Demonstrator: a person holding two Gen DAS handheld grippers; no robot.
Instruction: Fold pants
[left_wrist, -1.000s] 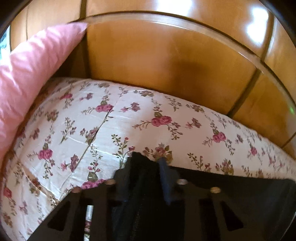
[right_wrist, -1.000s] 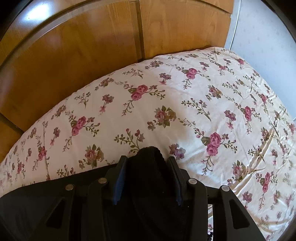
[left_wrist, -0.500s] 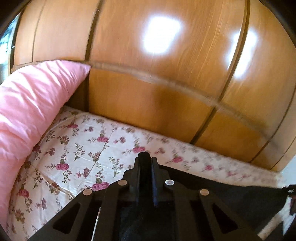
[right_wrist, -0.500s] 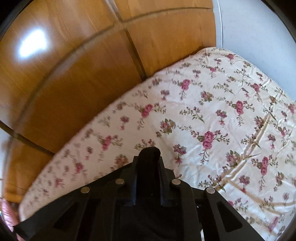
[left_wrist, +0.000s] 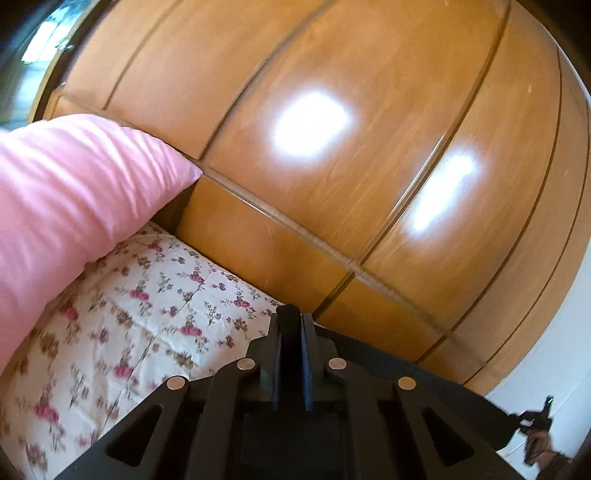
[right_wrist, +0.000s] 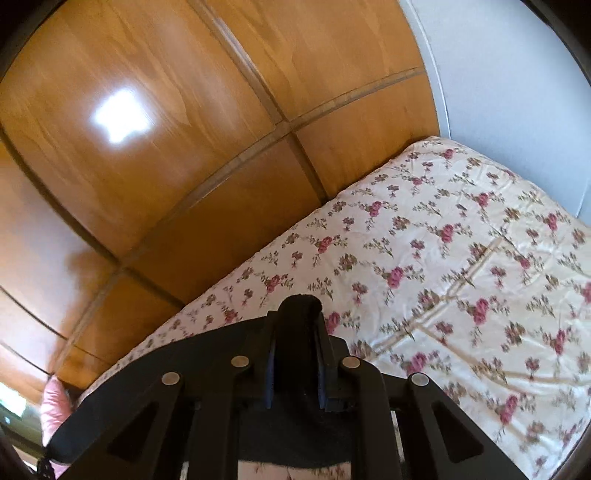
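Note:
The black pants (left_wrist: 424, 384) hang stretched between my two grippers above the floral bed (left_wrist: 147, 314). My left gripper (left_wrist: 291, 325) is shut on one end of the pants edge, with black cloth pinched between its fingers. My right gripper (right_wrist: 299, 310) is shut on the other end (right_wrist: 177, 362), with a bunch of cloth poking out past the fingertips. The right gripper also shows at the far right of the left wrist view (left_wrist: 535, 424). The rest of the pants hangs below and is hidden by the gripper bodies.
A pink pillow (left_wrist: 74, 206) leans at the left end of the bed against the wooden wardrobe (left_wrist: 332, 147). The wardrobe runs along the far side of the bed (right_wrist: 461, 266). A white wall (right_wrist: 517, 92) stands at the right end.
Both grippers have closed tighter on the black cloth and risen and tilted up. The bed has dropped lower in both views and the wardrobe fills more of them.

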